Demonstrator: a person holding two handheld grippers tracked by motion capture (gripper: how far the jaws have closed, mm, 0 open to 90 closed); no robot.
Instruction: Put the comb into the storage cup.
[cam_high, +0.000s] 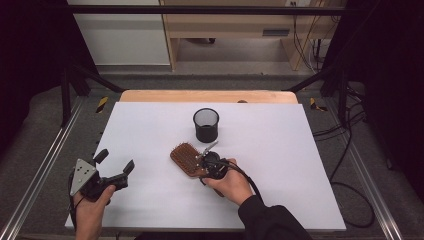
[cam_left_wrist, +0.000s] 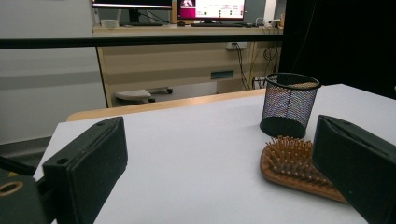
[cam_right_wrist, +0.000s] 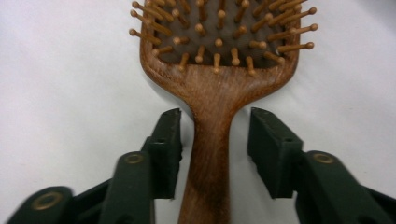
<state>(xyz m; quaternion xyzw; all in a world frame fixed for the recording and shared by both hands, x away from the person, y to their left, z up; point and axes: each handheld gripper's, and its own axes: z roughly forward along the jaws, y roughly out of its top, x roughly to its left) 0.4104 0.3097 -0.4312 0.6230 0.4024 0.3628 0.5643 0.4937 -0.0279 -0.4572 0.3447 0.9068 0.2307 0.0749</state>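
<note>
A wooden hairbrush lies bristles up on the white table, just in front of a black mesh cup. My right gripper is open over the brush's handle, one jaw on each side with small gaps to the wood. In the high view the right gripper sits low over the handle end. My left gripper is open near the table's front left, nothing between its jaws. From the left gripper view the brush and the mesh cup stand ahead to the right.
The table's wooden far edge runs behind the cup. Cables trail on the floor to the right. Metal rails flank the table. A desk with monitors stands in the background.
</note>
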